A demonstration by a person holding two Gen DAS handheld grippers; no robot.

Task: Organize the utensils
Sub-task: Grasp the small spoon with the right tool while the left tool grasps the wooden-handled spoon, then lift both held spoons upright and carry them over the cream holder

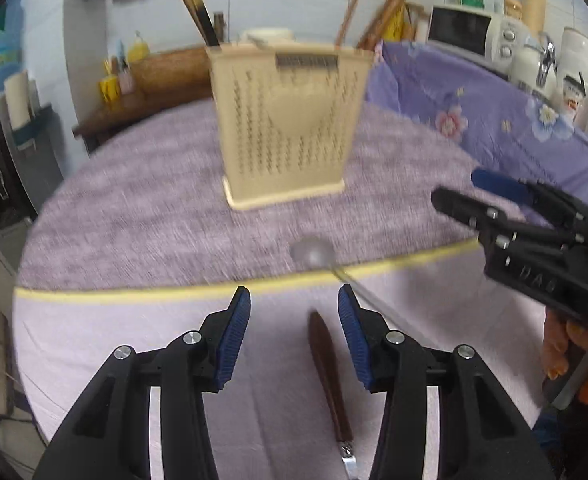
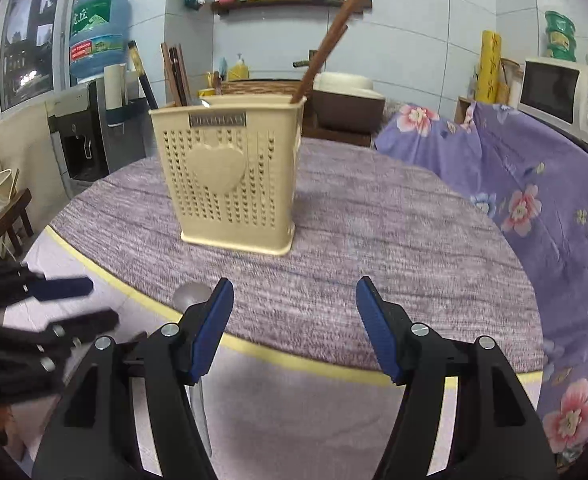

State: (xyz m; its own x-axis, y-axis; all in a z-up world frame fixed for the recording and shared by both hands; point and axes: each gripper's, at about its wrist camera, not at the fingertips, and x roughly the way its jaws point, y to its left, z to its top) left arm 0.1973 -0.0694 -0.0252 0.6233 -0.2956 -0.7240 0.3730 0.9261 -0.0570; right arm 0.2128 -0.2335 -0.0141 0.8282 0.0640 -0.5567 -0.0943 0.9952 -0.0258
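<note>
Left gripper [image 1: 294, 300], right gripper [image 2: 294, 296] both spread, empty — spoon [image 1: 312, 254], knife [image 1: 328, 368] before utensil holder [image 2: 230, 176].

Perforated cream plastic, matt, with a raised heart and a shiny metallic label strip: the utensil holder [image 2: 230, 176], on the far half of the table. Dark lacquered wood: the chopsticks [image 2: 322, 50] standing in it. Nubbly woven mauve cloth [image 2: 394, 240] over most of the tabletop; smoother pale lilac cloth [image 1: 134, 344] with a yellow trim along the near edge. Dull grey metal: the spoon [image 1: 313, 253] bowl at that trim. Brown wood, slightly glossy, with a bright metal neck: the utensil handle [image 1: 328, 372] near the front edge. Matt black plastic with ribbed blue rubbery pads [image 2: 216, 324] and bright screw heads: both grippers.
</note>
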